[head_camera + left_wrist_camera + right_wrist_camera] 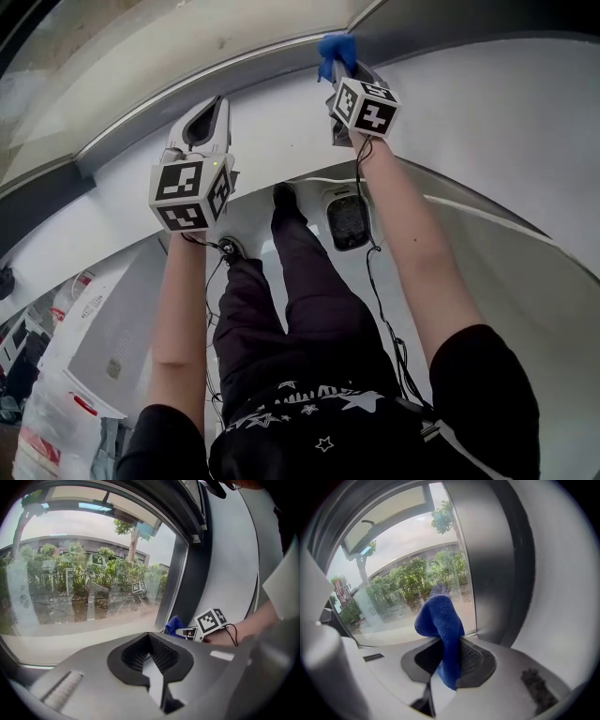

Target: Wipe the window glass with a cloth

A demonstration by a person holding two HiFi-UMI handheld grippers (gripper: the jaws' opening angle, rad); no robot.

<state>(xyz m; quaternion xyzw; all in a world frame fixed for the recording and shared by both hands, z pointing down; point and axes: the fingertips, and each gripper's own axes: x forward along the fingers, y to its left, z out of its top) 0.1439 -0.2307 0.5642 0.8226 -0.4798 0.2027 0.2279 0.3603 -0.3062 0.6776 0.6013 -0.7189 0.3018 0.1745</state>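
Note:
A blue cloth (440,620) sticks up from my right gripper (443,641), which is shut on it. The cloth's bunched tip lies close to the window glass (408,588), at its lower right corner beside the dark grey frame (487,559). From the head view the cloth (336,47) and right gripper (339,67) are held up against the frame. My left gripper (214,108) is raised further left, below the glass (94,66). Its jaws (149,637) are shut with nothing between them, facing the glass (84,583). The cloth (174,624) shows at its right.
A white wall (487,112) runs right of the frame. The person's legs (300,300) and shoe (283,195) stand on a white surface below, with cables (375,281) hanging from the grippers. Packages (56,375) are stacked at the lower left.

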